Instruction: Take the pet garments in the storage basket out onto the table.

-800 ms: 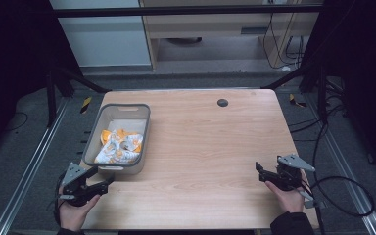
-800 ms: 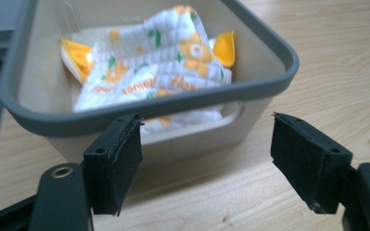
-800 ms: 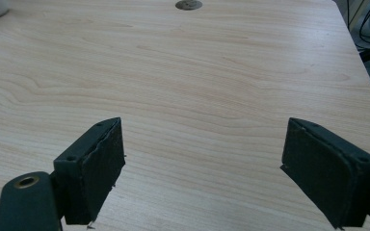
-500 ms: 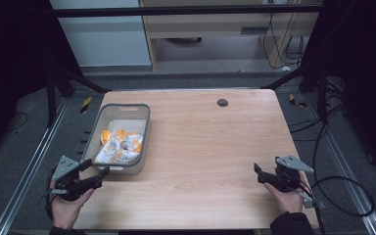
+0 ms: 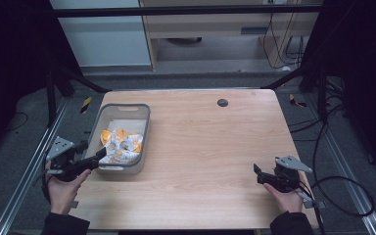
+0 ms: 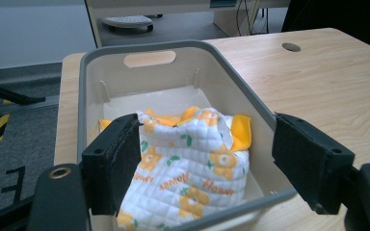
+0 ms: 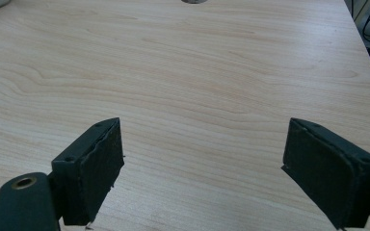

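Note:
A grey plastic bin stands at the table's left side. In it lies a crumpled quilted cloth, white with orange flowers and an orange lining. My left gripper is held at the bin's near left corner, pointing into it. In the left gripper view the jaws of that gripper stand open on either side of the cloth, just before the bin's near rim, and hold nothing. My right gripper hovers low over bare wood at the near right, open and empty.
The wooden table has a small round dark hole near its far edge. Black frame bars and cables run along the floor on both sides. A yellow-and-black striped marker lies on the floor left of the table.
My left gripper has moved left and then forward, up to the bin's near left corner. The right gripper has barely moved.

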Tool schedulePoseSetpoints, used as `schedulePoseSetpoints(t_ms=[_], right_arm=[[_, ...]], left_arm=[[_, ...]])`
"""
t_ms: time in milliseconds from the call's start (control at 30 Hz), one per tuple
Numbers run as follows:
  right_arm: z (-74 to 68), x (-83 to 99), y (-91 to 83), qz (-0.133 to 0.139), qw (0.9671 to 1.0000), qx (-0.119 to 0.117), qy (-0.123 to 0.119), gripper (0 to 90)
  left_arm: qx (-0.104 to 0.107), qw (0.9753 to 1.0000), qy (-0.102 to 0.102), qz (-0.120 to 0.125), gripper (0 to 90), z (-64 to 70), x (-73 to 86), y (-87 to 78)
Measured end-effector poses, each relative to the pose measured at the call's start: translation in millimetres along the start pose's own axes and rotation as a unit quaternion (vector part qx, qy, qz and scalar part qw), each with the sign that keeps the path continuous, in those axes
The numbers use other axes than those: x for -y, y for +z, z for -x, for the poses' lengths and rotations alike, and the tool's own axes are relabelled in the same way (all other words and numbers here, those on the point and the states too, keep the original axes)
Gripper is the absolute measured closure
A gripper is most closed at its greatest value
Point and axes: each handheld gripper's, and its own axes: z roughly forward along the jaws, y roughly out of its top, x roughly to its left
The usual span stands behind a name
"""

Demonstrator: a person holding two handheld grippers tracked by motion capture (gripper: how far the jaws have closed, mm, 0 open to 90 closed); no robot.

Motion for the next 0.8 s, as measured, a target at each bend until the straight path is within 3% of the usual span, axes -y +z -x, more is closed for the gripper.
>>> schedulePoseSetpoints(t_ms=[333,533,700,800], right_arm=[[0.1,0.2,1.2,-0.001,1.0000,-0.003,-0.002,13.9],[0.1,0.2,1.2,-0.004,1.0000,-0.002,-0.005,13.9],[0.7,0.4,2.5,-0.010,0.9999,-0.001,-0.005,13.9],[0.9,0.4,3.1,-0.012,0.9999,-0.003,-0.006,13.9]], left_arm=[[-0.004,0.9994,0.024,-0.025,25.2,1.8,-18.8,16.8],[-0.004,0.9988,0.027,-0.041,24.7,1.6,-27.8,22.9],[-0.004,0.9974,0.038,-0.062,24.6,2.0,-33.3,30.7],[-0.007,0.9949,0.047,-0.089,24.4,3.2,-34.8,37.7]])
